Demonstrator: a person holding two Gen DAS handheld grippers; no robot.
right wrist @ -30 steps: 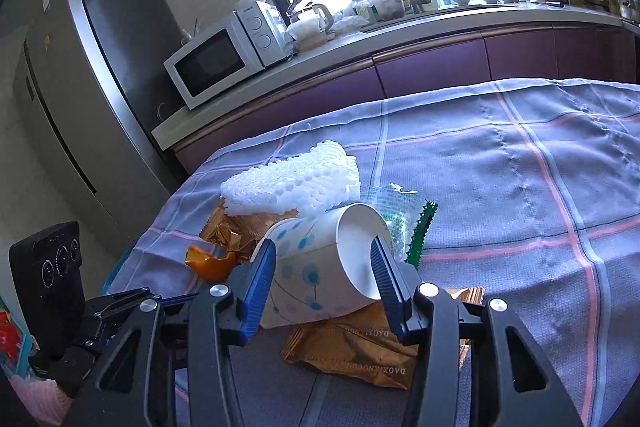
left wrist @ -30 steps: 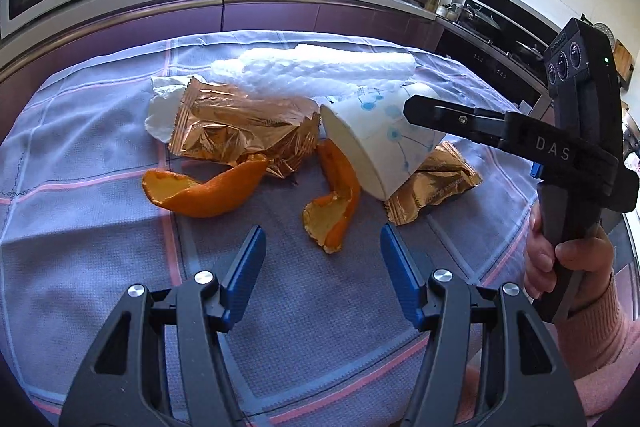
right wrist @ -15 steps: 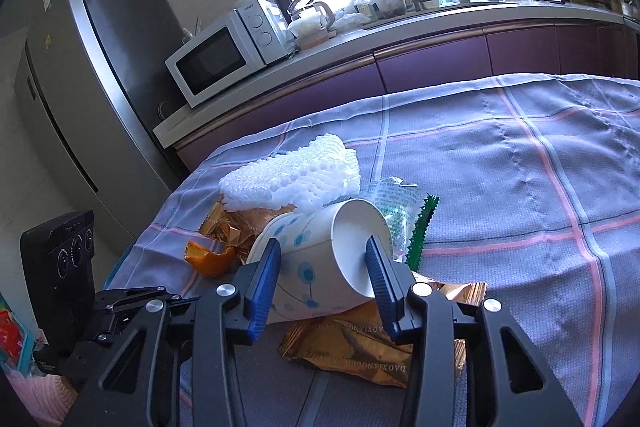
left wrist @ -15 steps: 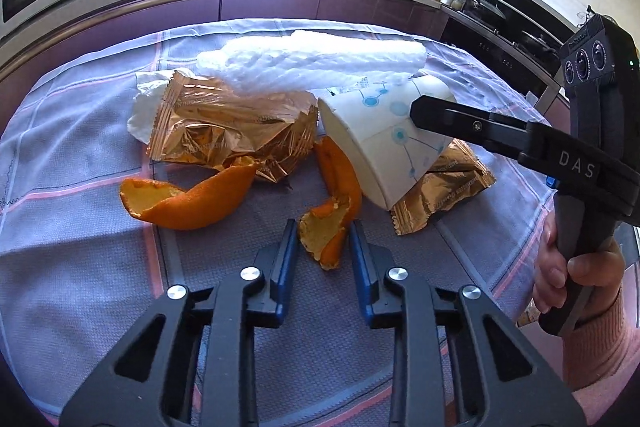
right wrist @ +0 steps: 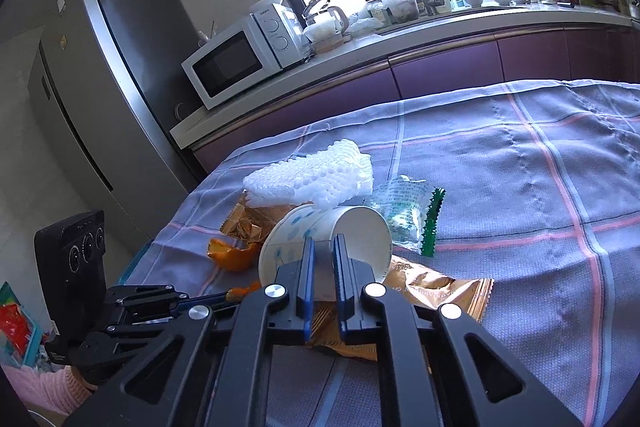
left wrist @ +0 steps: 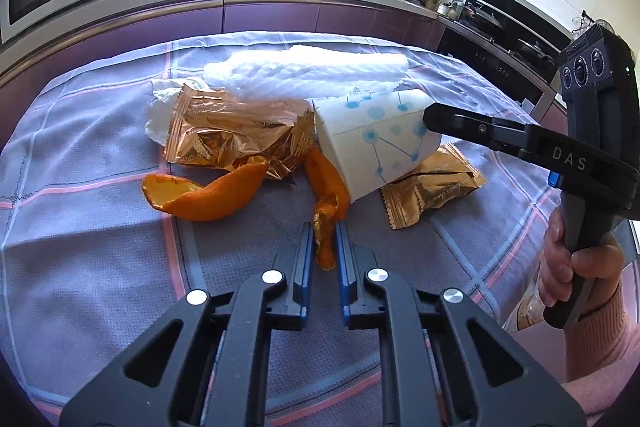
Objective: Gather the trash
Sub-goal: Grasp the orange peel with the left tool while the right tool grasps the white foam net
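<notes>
Early stage; left gripper (left wrist: 324, 239) clenched on orange peel strip (left wrist: 326, 195); right gripper (right wrist: 322, 255) pinching paper cup (right wrist: 324, 247) wall; both items on tablecloth (left wrist: 80, 267); wrappers, second peel (left wrist: 204, 193), foam net (left wrist: 308, 71) uncollected.

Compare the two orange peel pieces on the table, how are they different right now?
The narrow peel is pinched at its near end by the left gripper; the wide peel lies free on the tablecloth. The narrow peel is a twisted strip running toward the paper cup; the wide peel is a broader, curved piece beside the gold wrapper. Both are orange outside with paler insides.
</notes>
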